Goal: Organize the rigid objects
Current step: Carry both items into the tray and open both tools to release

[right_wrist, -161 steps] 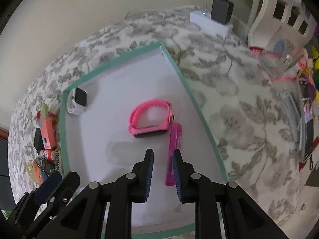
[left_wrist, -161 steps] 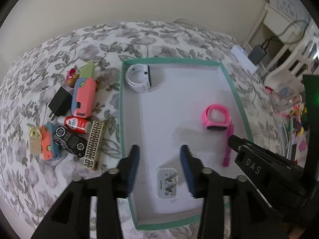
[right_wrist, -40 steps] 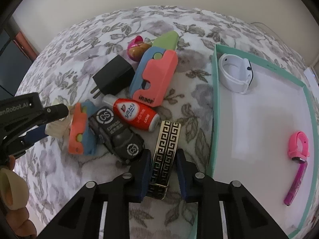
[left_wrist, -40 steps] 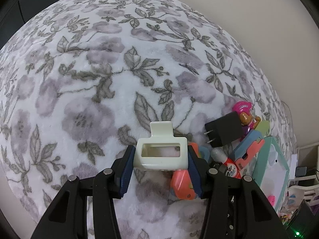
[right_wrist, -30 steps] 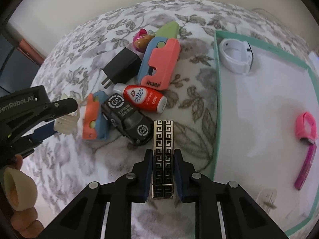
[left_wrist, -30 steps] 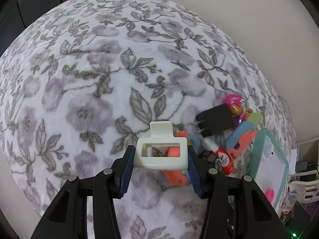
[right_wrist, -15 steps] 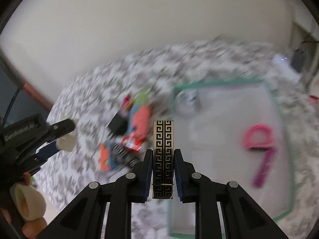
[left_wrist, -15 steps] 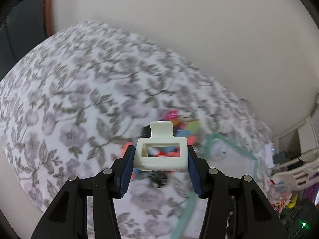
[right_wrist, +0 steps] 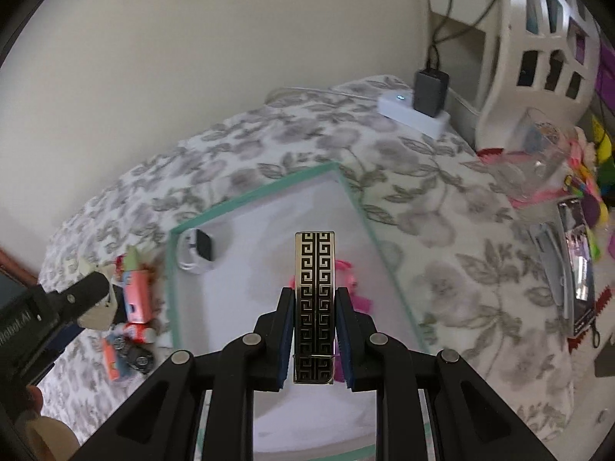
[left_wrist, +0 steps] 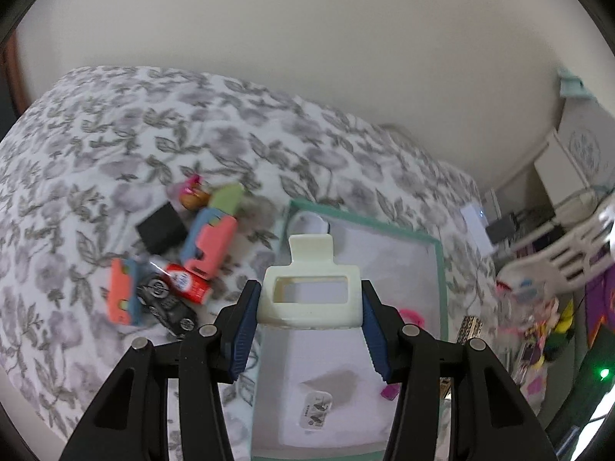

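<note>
A floral bedspread carries a green-rimmed tray at 3 o'clock and a clutter of toys at 9 o'clock.

A: Cream clip?
B: Upright, airborne over the teal-rimmed tray.
A: Black-gold patterned bar?
B: Upright above the tray too. White watch in its far-left corner.
</note>
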`<action>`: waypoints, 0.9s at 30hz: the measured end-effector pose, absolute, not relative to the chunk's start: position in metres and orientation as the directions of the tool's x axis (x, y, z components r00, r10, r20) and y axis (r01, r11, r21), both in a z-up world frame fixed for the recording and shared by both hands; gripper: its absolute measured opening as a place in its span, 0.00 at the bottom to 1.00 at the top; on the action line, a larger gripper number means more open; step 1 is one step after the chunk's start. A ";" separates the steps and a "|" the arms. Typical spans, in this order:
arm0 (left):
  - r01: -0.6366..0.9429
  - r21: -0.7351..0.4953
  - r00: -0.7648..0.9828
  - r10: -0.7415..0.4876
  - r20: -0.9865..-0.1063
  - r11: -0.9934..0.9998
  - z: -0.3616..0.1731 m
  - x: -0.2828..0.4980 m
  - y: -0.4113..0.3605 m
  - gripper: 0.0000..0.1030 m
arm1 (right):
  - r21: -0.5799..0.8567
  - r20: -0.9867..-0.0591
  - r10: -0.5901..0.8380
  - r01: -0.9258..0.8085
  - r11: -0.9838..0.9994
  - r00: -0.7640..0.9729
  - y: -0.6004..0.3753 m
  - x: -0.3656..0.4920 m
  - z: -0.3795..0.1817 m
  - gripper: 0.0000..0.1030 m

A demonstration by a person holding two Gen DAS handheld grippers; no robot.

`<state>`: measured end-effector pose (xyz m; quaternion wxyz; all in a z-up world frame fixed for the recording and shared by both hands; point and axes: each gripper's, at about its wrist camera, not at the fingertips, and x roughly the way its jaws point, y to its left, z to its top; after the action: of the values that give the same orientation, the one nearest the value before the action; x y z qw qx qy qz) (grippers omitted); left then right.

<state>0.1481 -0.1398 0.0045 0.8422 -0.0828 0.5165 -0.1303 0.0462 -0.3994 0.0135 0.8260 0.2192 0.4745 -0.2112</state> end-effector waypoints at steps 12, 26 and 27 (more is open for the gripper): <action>0.168 -0.266 0.335 -0.309 -0.890 0.949 -0.032 0.150 -0.153 0.51 | 0.121 -0.943 -0.066 0.521 0.845 0.326 -0.387 0.059 -0.039 0.21; 0.228 -0.205 0.225 -0.256 -0.940 0.952 -0.072 0.148 -0.176 0.51 | 0.078 -0.962 -0.071 0.513 0.855 0.265 -0.383 0.061 -0.057 0.22; 0.227 -0.201 0.221 -0.252 -0.942 0.953 -0.073 0.148 -0.176 0.51 | 0.078 -0.962 -0.072 0.513 0.855 0.264 -0.384 0.061 -0.057 0.22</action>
<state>0.1479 -0.1759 -0.0734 0.7814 -0.0102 0.6048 -0.1534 0.0612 -0.3836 -0.0569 0.7716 0.1918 0.5761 -0.1895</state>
